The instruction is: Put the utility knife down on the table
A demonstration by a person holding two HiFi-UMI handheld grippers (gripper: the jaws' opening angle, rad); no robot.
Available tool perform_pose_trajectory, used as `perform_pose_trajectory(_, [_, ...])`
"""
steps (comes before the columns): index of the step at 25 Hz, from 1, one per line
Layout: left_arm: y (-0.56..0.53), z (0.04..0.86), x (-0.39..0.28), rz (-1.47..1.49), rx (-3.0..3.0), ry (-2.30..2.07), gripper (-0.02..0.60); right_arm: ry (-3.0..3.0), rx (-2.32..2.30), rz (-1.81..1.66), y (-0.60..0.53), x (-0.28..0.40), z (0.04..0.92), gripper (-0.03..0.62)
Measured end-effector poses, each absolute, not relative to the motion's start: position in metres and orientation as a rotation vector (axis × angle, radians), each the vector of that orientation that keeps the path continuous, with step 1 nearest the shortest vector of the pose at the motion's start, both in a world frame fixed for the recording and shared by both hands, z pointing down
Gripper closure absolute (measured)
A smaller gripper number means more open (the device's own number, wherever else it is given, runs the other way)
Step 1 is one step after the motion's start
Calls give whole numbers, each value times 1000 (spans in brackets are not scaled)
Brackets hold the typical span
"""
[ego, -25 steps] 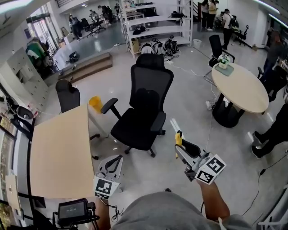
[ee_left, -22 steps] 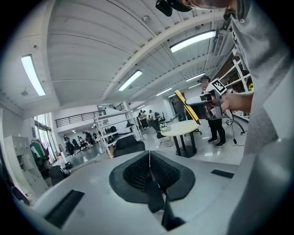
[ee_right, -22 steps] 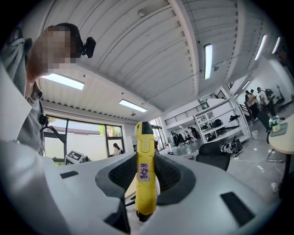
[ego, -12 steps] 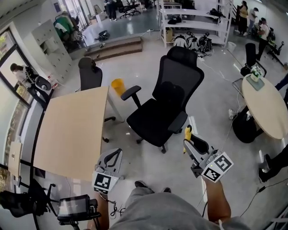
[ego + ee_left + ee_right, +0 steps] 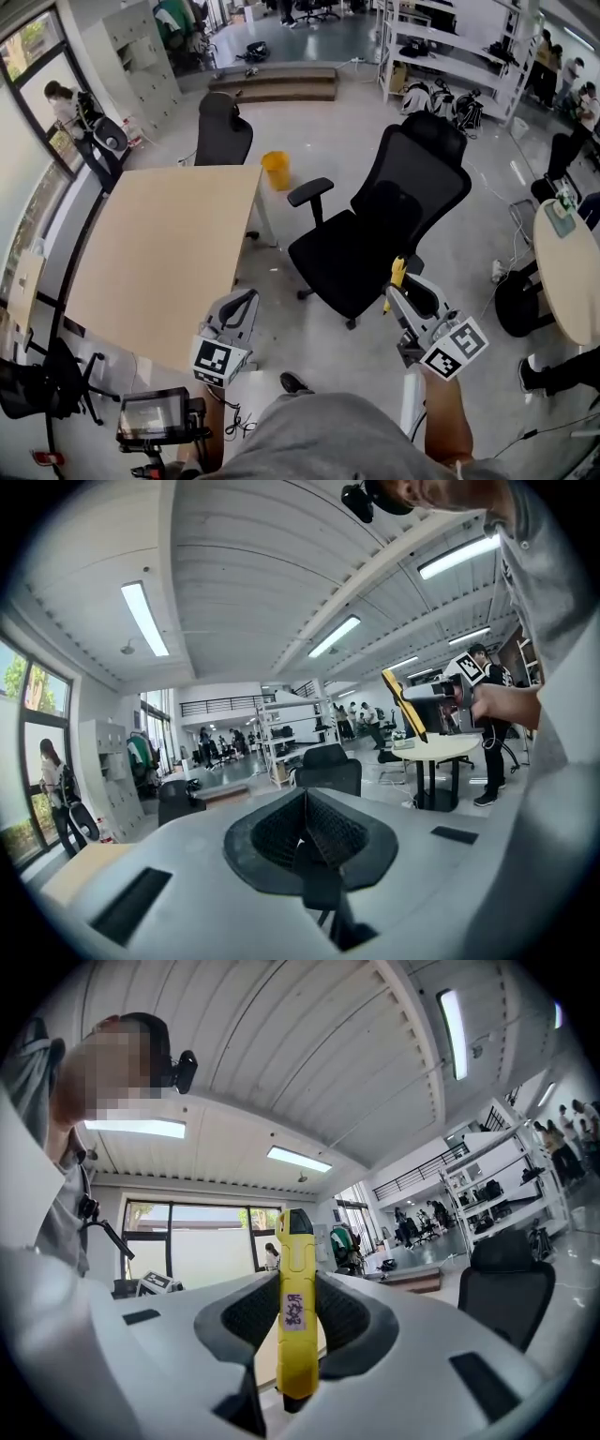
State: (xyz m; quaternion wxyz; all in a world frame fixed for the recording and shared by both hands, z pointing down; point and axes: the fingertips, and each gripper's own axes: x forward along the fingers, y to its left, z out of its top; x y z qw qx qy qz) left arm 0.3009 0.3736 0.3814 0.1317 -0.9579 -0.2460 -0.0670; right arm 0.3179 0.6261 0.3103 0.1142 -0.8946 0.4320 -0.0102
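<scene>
A yellow utility knife stands upright between the jaws of my right gripper, which is shut on it. In the head view the knife sticks out of the right gripper above the floor, beside a black office chair and well right of the light wooden table. My left gripper hangs just off the table's near right corner. Its black pads meet with nothing between them. The left gripper view also catches the knife held in the air.
A second black chair and a yellow bin stand behind the table. A round table is at the far right. A screen on a stand sits by my left leg. Shelves and people are in the background.
The view has swung left, so the wooden table now fills more of the left side and lies closer to both grippers. The right gripper still holds the knife.
</scene>
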Motion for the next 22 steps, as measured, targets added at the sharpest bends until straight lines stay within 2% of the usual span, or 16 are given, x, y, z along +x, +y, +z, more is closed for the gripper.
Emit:
perform_pose_trajectory(11, [263, 379, 338, -199, -2819, -577, 575, 1436, -2548, -67, 498, 391, 309, 474])
perform_pose_trajectory(22, [202, 383, 376, -293, -2893, -201, 575, 1735, -2334, -128, 419, 489, 314, 474])
